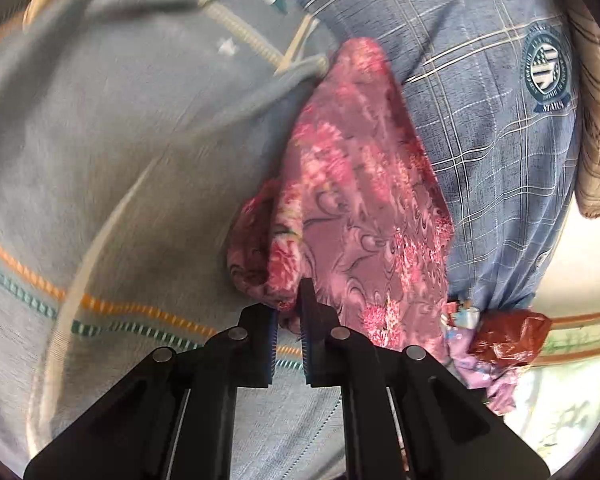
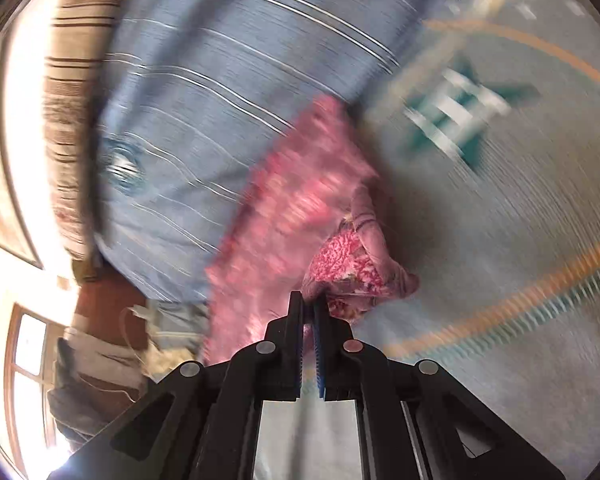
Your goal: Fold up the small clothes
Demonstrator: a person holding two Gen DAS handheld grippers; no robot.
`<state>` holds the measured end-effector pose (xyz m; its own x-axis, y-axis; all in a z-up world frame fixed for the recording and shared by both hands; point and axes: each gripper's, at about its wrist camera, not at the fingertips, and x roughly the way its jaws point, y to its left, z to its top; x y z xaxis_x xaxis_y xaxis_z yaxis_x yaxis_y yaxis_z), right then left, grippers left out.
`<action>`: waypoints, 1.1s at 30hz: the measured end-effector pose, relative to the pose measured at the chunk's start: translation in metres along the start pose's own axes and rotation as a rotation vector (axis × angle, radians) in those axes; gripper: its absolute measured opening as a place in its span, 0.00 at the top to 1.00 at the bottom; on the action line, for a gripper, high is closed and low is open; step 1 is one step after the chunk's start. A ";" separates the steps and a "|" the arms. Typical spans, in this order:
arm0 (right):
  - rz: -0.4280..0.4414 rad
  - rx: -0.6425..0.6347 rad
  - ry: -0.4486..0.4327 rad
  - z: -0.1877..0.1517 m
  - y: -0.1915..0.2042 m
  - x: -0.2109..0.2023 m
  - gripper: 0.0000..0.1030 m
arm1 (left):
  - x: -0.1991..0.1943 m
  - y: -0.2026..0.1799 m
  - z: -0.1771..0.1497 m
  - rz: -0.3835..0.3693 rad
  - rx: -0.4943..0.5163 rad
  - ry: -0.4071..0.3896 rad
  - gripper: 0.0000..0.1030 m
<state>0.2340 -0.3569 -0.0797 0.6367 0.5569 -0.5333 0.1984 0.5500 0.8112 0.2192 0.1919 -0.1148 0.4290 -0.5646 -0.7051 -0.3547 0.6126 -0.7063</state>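
- Left wrist view: left hand-held gripper [image 1: 290, 312] clamped the pink floral garment [image 1: 360, 200] at its six o'clock edge.
- Right hand-held gripper [image 2: 309, 312] pinched the same garment's bunched corner [image 2: 348, 272], twelve o'clock of its jaws.

Grey-blue spread [image 1: 100, 168] with orange and teal stripes fills left of left view, right of right view. Blue plaid shirt [image 1: 480, 100] upper right in left view, round crest on it. Tan checked cloth [image 1: 596, 128] at far right edge. Red plastic bag [image 1: 508, 338] lower right. Window [image 2: 28, 364] lower left in right view, blown out.
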 end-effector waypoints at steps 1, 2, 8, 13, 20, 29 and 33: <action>-0.020 0.013 -0.007 -0.003 -0.007 -0.003 0.92 | -0.001 0.001 -0.003 0.005 0.013 -0.003 0.93; -0.035 0.025 -0.022 -0.005 -0.012 -0.008 0.90 | -0.002 0.002 -0.004 0.005 0.024 -0.005 0.92; -0.046 0.093 -0.178 0.006 -0.025 -0.027 0.34 | 0.000 -0.003 -0.003 0.020 0.035 -0.003 0.92; -0.064 -0.121 -0.053 0.015 0.009 0.012 0.91 | -0.004 0.000 -0.004 0.000 0.009 0.001 0.92; -0.295 -0.240 -0.035 0.019 0.003 0.014 0.93 | 0.005 0.003 -0.004 0.025 0.022 0.020 0.92; -0.229 -0.478 -0.131 -0.016 0.086 -0.005 0.37 | -0.063 -0.014 0.006 -0.016 0.158 -0.053 0.42; -0.120 -0.694 0.027 -0.069 0.150 0.057 0.33 | -0.076 -0.025 0.034 -0.005 0.164 -0.119 0.40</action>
<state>0.2488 -0.1999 -0.0048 0.6196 0.4778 -0.6227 -0.2607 0.8736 0.4108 0.2238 0.2383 -0.0416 0.5293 -0.5044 -0.6822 -0.2163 0.6973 -0.6834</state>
